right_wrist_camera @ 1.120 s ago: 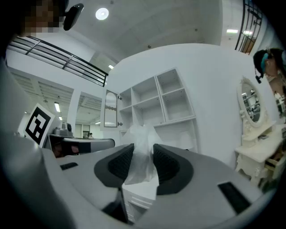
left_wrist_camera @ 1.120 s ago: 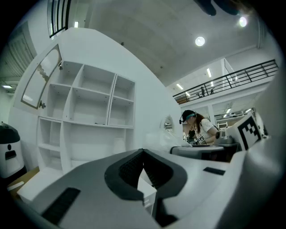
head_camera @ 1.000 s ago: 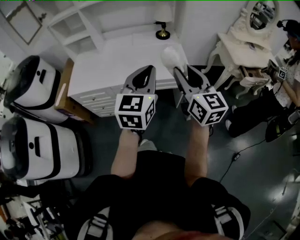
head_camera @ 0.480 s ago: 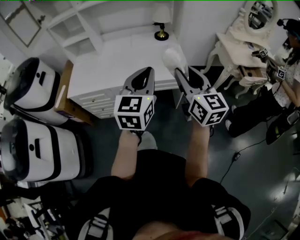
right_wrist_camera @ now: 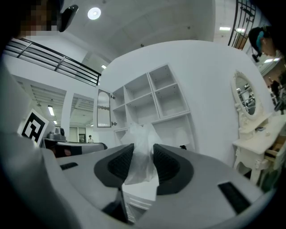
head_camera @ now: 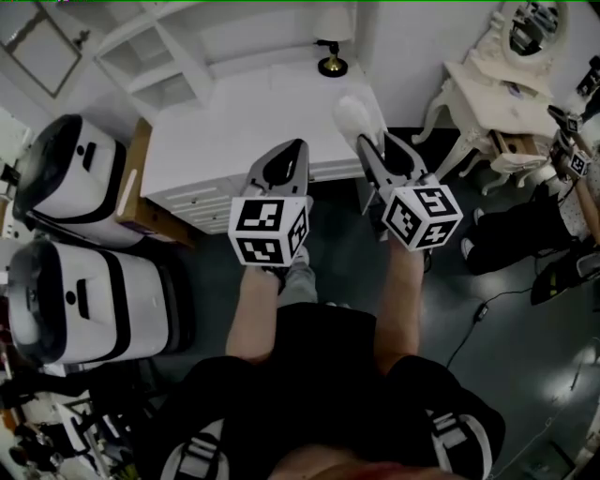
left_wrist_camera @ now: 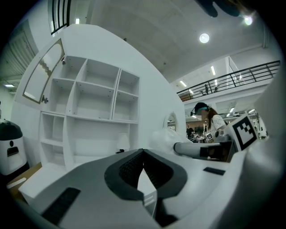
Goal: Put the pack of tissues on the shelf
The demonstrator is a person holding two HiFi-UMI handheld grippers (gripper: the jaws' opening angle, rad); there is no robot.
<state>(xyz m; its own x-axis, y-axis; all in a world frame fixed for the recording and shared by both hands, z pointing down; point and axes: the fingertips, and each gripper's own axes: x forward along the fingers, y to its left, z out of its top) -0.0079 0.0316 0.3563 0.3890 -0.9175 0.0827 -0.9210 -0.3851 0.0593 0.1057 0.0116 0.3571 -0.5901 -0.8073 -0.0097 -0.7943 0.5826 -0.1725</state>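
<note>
White walls and a dark floor (head_camera: 525, 328) frame the scene, with a tall white shelf (head_camera: 159, 56) of open compartments standing against the wall at the back

A broad white counter (head_camera: 234, 122) with drawers in its front sits just below the shelf. Two bulky white-and-black machines (head_camera: 70, 178) stand side by side to the counter's left, and a brown cardboard box (head_camera: 141, 197) is wedged between them and the counter. An ornate white dressing table (head_camera: 487, 84) with an oval mirror (head_camera: 530, 23) stands to the right, and another person (head_camera: 525, 234) in dark trousers sits beside it at the picture's edge

Both forearms reach forward over the counter's front edge. The left tongs (head_camera: 298, 145) point toward the shelf with their tips pressed together and nothing between them, as the left gripper view (left_wrist_camera: 143, 154) shows. The right tongs (head_camera: 367, 141) pinch the pack of tissues (head_camera: 352, 114), a soft pack in clear crinkled plastic that sticks out past the tips; in the right gripper view the tongs (right_wrist_camera: 143, 150) clamp its lower part while the pack (right_wrist_camera: 140, 134) rises in front of the shelf compartments. It hangs in the air above the counter's right front part, not yet on the shelf

A small lamp (head_camera: 330, 66) with a dark and gold base stands at the counter's back right corner
</note>
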